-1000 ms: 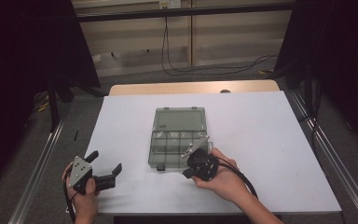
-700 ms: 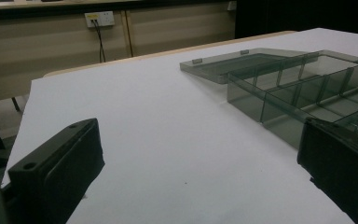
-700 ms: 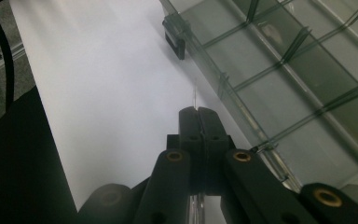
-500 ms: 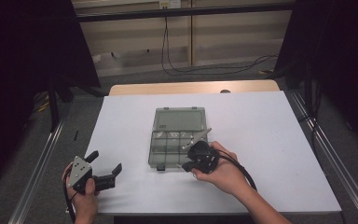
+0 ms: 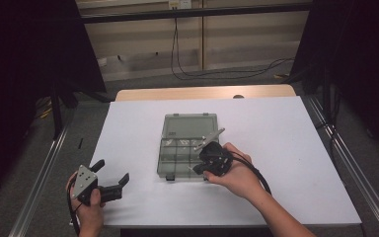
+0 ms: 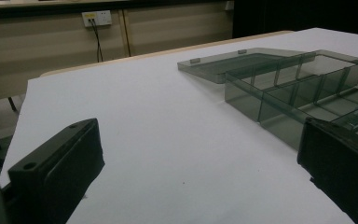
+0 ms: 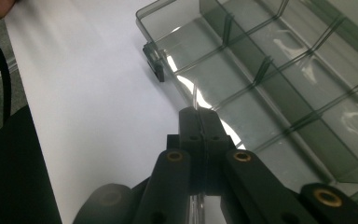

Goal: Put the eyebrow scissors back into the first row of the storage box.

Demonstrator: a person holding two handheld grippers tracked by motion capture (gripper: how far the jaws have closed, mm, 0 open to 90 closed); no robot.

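Over the near right corner of the smoky transparent plastic compartment box (image 5: 164, 148), hovering with the right gripper (image 7: 199, 116), jaws pressed tight together. Pinching there what looks like a thin clear plastic strip (image 7: 195, 95), held edge-on and poking out just past the tips. Pointing toward the open compartments, with the box lying just ahead and to the right in the right gripper view, the divider walls crossing its floor in a grid. Resting near the middle of the white table top (image 5: 286, 148), long axis running away from the person, with the flat smoky lid (image 5: 190, 126) folded back at the far end. Judging the right hand far nearer for the coming move, probably lowering the strip into a slot. Waiting at the near left edge, well apart from the box, with the left gripper (image 5: 111, 170) spread wide and holding nothing. Finding no brand, label or readable writing anywhere.
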